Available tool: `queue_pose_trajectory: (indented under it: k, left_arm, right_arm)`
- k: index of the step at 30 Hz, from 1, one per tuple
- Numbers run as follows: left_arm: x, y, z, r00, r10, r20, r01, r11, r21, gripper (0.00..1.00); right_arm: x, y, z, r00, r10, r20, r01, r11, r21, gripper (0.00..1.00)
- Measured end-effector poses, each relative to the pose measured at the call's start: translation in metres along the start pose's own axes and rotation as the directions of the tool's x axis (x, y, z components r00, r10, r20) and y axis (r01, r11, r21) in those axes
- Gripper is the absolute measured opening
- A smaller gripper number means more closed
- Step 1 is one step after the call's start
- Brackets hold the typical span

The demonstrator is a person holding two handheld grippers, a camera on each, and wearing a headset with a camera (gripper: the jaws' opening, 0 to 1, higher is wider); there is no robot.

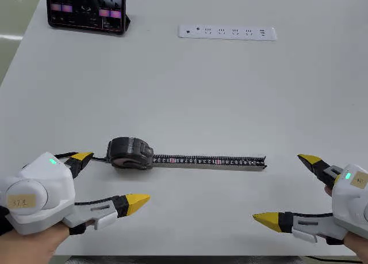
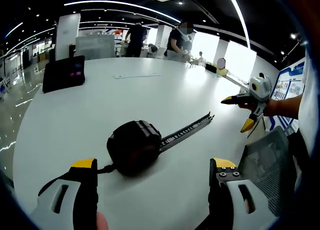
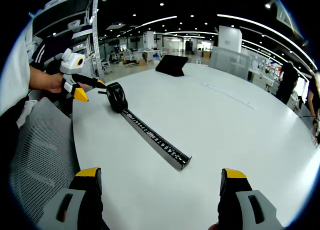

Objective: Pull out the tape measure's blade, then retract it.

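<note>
The left claw (image 1: 113, 178) gapes open and empty, with the tape case (image 1: 130, 153) just ahead between its jaws, apart from both. The right claw (image 1: 283, 188) is open too, and the blade (image 1: 210, 160) tip lies near it, flat on the surface (image 1: 190, 91). With nothing pinning the case, a freed lock could whip the blade back and skid the case away. The lock itself is probably on the case's top, but it is too small to read.

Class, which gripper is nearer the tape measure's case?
Left. The left gripper is open just beside the case; the right gripper is open past the far end of the blade.
</note>
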State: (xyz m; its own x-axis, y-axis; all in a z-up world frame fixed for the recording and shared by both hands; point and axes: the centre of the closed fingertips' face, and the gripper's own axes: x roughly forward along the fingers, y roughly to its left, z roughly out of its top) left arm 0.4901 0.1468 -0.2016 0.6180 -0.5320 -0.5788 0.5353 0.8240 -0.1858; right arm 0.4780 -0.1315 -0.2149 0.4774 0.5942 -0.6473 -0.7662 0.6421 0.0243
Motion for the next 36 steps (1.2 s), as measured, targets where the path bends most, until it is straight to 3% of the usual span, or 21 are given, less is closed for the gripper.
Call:
queue_pose_trajectory:
  k: [13,26,36]
  left_arm:
    - [0.012,-0.005,0.005,0.9999,-0.005,0.01,0.006,0.998,-0.062,0.89]
    - [0.018,-0.008,0.005,0.9999,-0.004,0.013,0.005,0.997,-0.079,0.88]
    - [0.022,-0.004,0.006,0.9993,0.026,0.028,-0.023,0.994,-0.107,0.87]
  right_arm:
    - [-0.003,-0.005,-0.001,1.0,-0.008,-0.001,0.008,1.0,0.001,0.98]
    - [-0.002,-0.005,-0.001,1.0,-0.002,-0.002,0.002,1.0,-0.007,0.95]
    - [-0.002,-0.006,-0.002,0.9999,0.006,-0.013,-0.006,1.0,-0.014,0.92]
